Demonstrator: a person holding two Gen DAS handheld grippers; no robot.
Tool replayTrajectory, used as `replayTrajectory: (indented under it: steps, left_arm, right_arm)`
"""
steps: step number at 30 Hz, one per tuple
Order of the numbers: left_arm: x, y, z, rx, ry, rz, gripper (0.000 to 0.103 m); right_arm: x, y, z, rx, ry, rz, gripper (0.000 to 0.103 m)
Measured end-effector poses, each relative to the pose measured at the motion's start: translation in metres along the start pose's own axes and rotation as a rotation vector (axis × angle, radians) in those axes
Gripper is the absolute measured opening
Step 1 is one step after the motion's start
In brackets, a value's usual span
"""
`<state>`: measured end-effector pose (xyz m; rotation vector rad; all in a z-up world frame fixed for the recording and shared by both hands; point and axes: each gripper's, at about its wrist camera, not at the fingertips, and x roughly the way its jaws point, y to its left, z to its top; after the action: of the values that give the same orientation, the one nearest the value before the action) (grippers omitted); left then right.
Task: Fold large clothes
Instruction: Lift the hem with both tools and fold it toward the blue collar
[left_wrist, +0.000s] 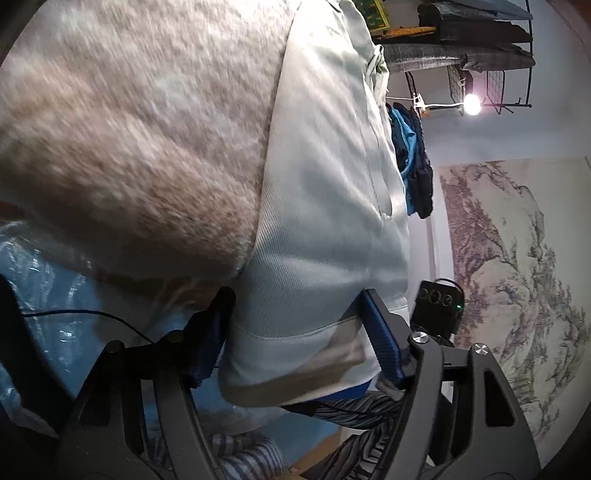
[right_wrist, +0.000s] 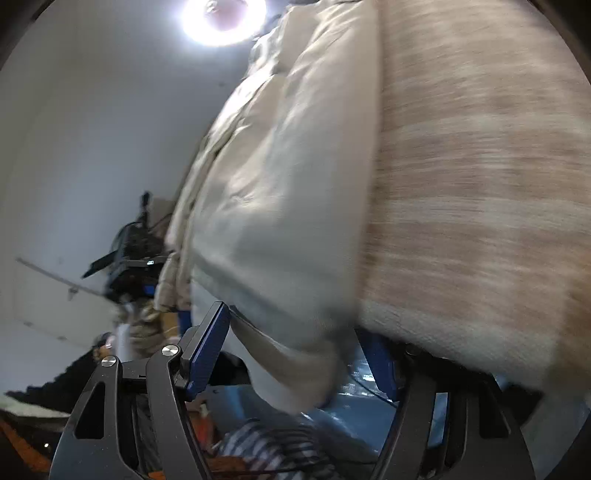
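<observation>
Left gripper (left_wrist: 295, 332) jaws spread, pale coat (left_wrist: 325, 221) hem between, right gripper (right_wrist: 291, 347) likewise spread, fleece lining (left_wrist: 129, 129) alongside.

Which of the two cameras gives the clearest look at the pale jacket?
The left wrist view: the pale jacket is sharp there, with weave, seam and hem visible. The right wrist view shows it blurred, with overhead glare.

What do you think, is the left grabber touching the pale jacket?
Touching. The left wrist view shows the pale jacket filling the left gripper, its hem lying against both blue pads with no gap.
</observation>
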<state>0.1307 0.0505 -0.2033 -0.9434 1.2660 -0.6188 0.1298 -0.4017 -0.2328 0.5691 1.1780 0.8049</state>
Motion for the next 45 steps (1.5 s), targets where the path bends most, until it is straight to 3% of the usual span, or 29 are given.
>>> replayTrajectory:
  steps: [5,7,9,10,12,18,20,23,30,34,35,38,45]
  left_arm:
    - [0.011,0.003,-0.002,-0.027,0.016,-0.040,0.071]
    - [0.013,-0.001,-0.005,-0.013,0.032,-0.047,0.069]
    - [0.014,-0.008,-0.010,0.022,0.054,-0.032,0.058]
    - [0.011,-0.009,-0.010,0.030,0.057,-0.035,0.050]
    - [0.007,-0.016,-0.012,0.032,0.057,-0.039,0.045]
    - [-0.011,-0.046,-0.022,0.113,0.034,-0.028,0.038]
    - [-0.009,-0.047,-0.024,0.137,0.037,0.018,0.038]
    - [-0.002,-0.048,-0.026,0.139,0.041,0.055,0.038]
    - [-0.009,-0.056,-0.026,0.162,0.038,0.076,0.035]
    - [-0.008,-0.061,-0.027,0.157,0.042,0.088,0.033]
    - [-0.008,-0.062,-0.027,0.155,0.042,0.090,0.032]
    - [-0.010,-0.067,-0.027,0.166,0.037,0.102,0.029]
    - [-0.031,-0.093,-0.021,0.194,0.007,0.072,0.023]
  right_arm:
    - [0.034,0.005,-0.003,-0.020,0.091,0.076,0.067]
    - [0.040,0.009,-0.006,-0.032,0.122,0.104,0.054]
    - [0.037,0.018,-0.007,-0.058,0.128,0.112,0.030]
    - [0.033,0.021,-0.007,-0.065,0.121,0.112,0.026]
    - [0.023,0.029,-0.007,-0.076,0.103,0.100,0.019]
    - [0.005,0.051,-0.006,-0.111,0.063,0.099,0.017]
    - [0.011,0.053,-0.008,-0.126,0.093,0.022,0.022]
    - [0.011,0.057,-0.015,-0.140,0.121,-0.040,0.037]
    - [-0.028,0.052,-0.010,-0.042,0.052,0.034,0.051]
    - [-0.034,0.049,-0.012,-0.020,0.027,0.022,0.052]
    - [-0.035,0.042,-0.010,-0.014,0.028,0.022,0.052]
    - [-0.021,0.048,-0.010,-0.011,0.028,0.003,0.020]
    - [-0.038,0.060,0.002,0.008,-0.080,0.131,0.015]
